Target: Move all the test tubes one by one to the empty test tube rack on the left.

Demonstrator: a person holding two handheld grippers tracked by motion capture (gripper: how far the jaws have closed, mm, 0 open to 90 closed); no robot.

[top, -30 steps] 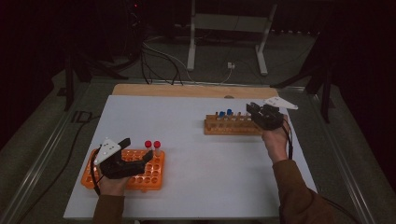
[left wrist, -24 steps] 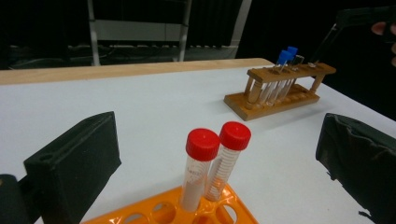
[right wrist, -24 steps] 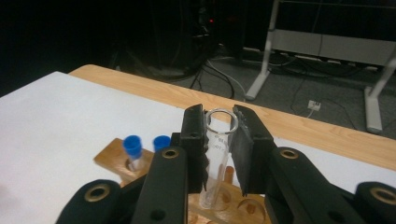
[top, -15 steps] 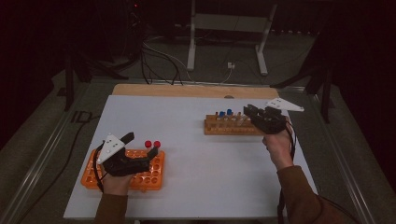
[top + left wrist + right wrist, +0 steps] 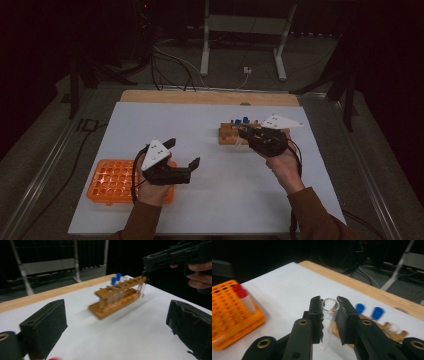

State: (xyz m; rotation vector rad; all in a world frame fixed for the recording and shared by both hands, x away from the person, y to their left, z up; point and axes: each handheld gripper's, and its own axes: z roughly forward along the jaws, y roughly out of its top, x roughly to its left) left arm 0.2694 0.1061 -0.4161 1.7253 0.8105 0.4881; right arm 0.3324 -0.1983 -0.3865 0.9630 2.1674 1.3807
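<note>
— Glass test tube (image 5: pixel 328 322): where is it relative to the right gripper (image 5: pixel 329 305)?

— Right between its two black jaws. They are closed on the tube just under its open rim, and the rest of the clear body hangs down below them, uncapped.

— And over the table?

— In the high view the right gripper (image 5: pixel 246 134) sits at the near edge of the wooden tube rack (image 5: pixel 231 136), on the far right part of the white table sheet (image 5: pixel 210 210). The left gripper view shows the tube (image 5: pixel 140 290) held upright just beside the rack's end, its lower part down alongside the rack (image 5: pixel 117 300); I cannot tell whether they touch.

— What else is in that rack?

— Two blue-capped tubes (image 5: pixel 368 310) stand in it toward its far end.

— The left gripper?

— The left gripper (image 5: pixel 182 155) hovers with its jaws spread wide and nothing between them, just right of the orange tube rack (image 5: pixel 112 180). It is well apart from the wooden rack.

— Anything in the orange rack?

— Red-capped tubes (image 5: pixel 243 298) stand at one corner, seen from the right gripper view.
</note>
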